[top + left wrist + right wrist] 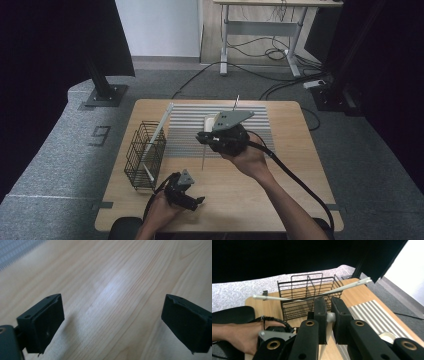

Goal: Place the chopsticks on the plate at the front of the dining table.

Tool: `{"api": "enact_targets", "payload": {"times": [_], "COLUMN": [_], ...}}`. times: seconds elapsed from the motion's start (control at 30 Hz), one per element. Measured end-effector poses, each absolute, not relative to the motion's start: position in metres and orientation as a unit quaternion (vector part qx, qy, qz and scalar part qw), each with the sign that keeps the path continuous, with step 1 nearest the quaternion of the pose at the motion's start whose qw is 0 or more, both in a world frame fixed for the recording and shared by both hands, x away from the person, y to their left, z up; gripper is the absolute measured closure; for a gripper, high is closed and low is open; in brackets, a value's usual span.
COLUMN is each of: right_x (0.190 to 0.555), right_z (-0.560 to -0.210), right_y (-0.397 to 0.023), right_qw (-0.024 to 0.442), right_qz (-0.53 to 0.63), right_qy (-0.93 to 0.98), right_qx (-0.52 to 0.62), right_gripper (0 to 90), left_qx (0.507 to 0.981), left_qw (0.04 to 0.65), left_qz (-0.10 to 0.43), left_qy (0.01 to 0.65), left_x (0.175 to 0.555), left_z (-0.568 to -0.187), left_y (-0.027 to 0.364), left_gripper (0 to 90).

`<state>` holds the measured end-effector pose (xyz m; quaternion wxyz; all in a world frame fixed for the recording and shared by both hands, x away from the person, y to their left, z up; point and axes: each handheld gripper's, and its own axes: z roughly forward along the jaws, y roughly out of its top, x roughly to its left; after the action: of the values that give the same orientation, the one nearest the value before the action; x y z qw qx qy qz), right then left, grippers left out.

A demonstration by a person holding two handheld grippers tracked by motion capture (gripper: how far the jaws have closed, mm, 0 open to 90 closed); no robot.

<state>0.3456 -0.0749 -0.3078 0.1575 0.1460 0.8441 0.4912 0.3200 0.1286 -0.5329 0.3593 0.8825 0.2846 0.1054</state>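
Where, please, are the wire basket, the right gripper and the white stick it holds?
wire basket (307,293), right gripper view, its front mesh wall.
right gripper (329,317), right gripper view, between its fingertips.
white stick (203,159), high view, its lower end.

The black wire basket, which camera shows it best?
The right gripper view: the black wire basket stands side-on beyond the jaws, its dividers and mesh plain, a white stick leaning across it. The high view shows the basket small, from above, at the table's left. The left gripper view gives bare wood.

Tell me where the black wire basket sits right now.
In the high view, the black wire basket stands at the table's left edge, beside the ribbed mat, just beyond the left gripper.
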Motion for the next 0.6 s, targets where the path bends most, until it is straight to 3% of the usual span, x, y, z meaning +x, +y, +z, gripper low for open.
{"api": "enact_targets", "payload": {"times": [0.37,0.6], "right_x": [0.328,0.319], "right_z": [-0.326,-0.331], "right_y": [-0.069,-0.063], "right_qw": [0.123,0.109], "right_qz": [0.494,0.494], "right_qy": [0.851,0.855], "right_qx": [0.128,0.113], "right_gripper": [82.9,82.9], "left_qx": [0.864,0.859], "left_qw": [0.413,0.432], "left_qz": [0.127,0.135], "left_qy": [0.257,0.239], "left_x": [0.31,0.302], "left_z": [-0.518,-0.511], "left_y": [0.134,0.129], "left_gripper": [21.7,40.0]}}
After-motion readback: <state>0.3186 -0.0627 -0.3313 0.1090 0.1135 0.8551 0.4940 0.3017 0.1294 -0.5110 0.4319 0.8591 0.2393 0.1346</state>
